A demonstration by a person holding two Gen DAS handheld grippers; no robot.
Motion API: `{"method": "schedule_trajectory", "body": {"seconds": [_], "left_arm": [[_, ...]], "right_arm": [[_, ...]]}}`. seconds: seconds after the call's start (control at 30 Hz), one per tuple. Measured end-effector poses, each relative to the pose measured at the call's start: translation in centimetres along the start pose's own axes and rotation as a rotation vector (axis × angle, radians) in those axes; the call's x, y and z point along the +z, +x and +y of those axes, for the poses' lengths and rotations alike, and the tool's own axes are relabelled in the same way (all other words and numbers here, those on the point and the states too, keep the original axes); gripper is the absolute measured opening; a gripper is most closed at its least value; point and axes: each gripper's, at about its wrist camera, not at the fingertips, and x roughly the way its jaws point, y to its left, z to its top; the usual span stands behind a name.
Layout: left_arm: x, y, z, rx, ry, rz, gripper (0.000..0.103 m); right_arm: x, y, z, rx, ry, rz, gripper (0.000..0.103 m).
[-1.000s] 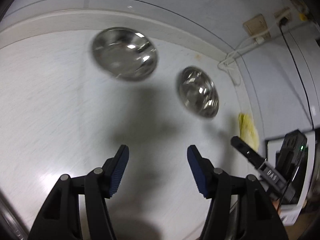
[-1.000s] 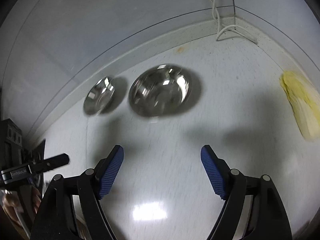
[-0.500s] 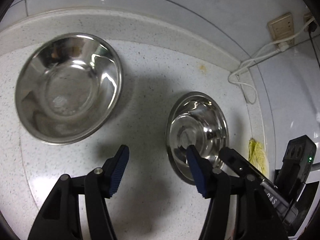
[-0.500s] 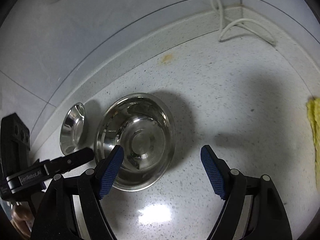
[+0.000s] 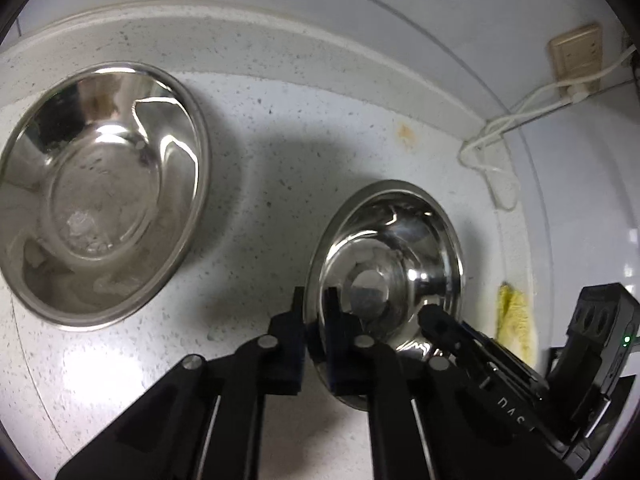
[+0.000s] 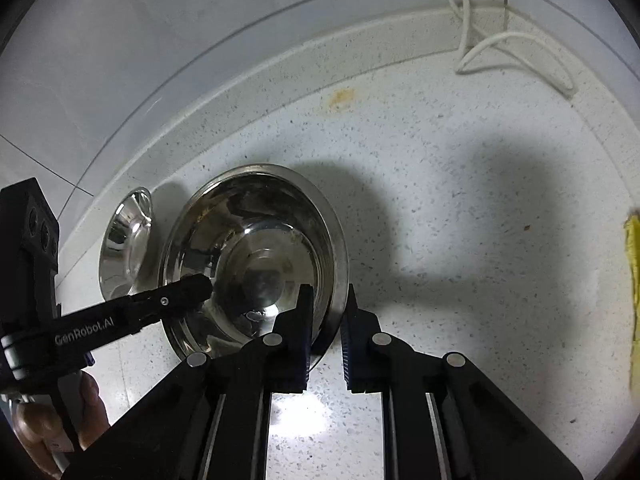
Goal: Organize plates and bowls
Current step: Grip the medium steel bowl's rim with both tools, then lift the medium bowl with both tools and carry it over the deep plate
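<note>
Left wrist view: my left tool [image 5: 314, 320] pinches the small steel bowl [image 5: 384, 280]'s rim; my right tool [image 6: 326, 316] clamps its opposite rim.

1. My left gripper [image 5: 314, 308] is matte black all over, with dark blue pads.
2. My right gripper [image 6: 326, 308] is the same black, blue ribbed pads, silver rivets.
3. The smaller bowl [image 5: 400, 248] at my twelve o'clock is mirror-bright silver steel.
4. The larger bowl [image 5: 100, 192] at ten o'clock is silver too, with cloudy whitish smears inside.
5. The counter [image 6: 440, 184] is white with fine grey speckles and one orange-brown stain [image 6: 341, 97] at twelve.
6. The cloth [image 6: 633, 276] at three o'clock is yellow.
7. The cable [image 6: 516, 46] is white; the wall socket [image 5: 576, 58] is beige.
</note>
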Motion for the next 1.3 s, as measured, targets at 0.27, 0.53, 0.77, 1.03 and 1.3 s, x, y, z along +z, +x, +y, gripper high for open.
{"method": "schedule_trajectory", "body": {"seconds": [0.27, 0.53, 0.77, 1.03, 1.3], "left_arm": [[-1.8, -6.1, -1.6, -0.025, 0.045, -0.058, 0.008], [-4.3, -13.5, -2.0, -0.062, 0.045, -0.122, 0.008], [-8.7, -20.4, -0.8, -0.086, 0.049, -0.176, 0.008], [-16.9, -27.1, 2.7, -0.113, 0.079, -0.199, 0.008], [-24.9, -28.0, 8.3, -0.070, 0.070, -0.181, 0.008]], "right_arm": [[-0.3, -5.6, 2.7, -0.008, -0.021, -0.067, 0.010], [-2.0, -11.5, 6.9, -0.013, -0.086, -0.143, 0.010], [-7.0, -16.9, 11.7, 0.016, -0.151, -0.204, 0.011], [-15.4, -20.7, 15.7, 0.065, -0.196, -0.211, 0.011], [-23.0, -18.8, 17.1, 0.121, -0.233, -0.116, 0.011]]}}
